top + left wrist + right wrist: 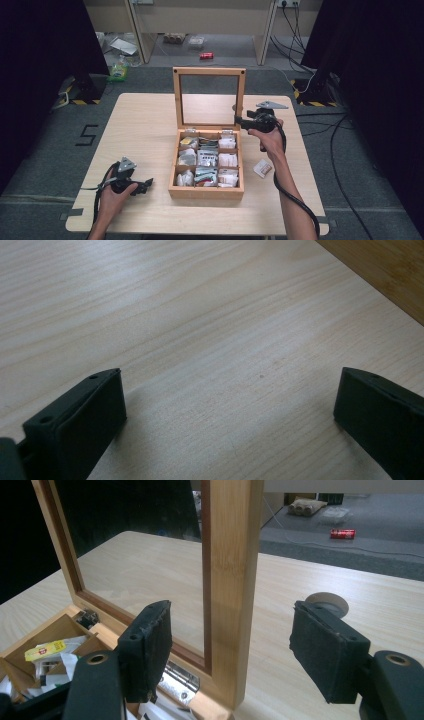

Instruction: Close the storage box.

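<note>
R gripper [230, 650] jaws astride box lid [231, 580].

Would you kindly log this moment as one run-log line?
lid: upright, box open | right gripper: open, jaws either side of lid's frame edge | left gripper: open, over bare table | packet: on table, right of box

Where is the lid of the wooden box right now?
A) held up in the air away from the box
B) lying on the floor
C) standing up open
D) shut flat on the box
C: the lid stands upright at the back of the wooden box, joined to it by hinges, with the right gripper open, its jaws on either side of the lid's frame.
</note>
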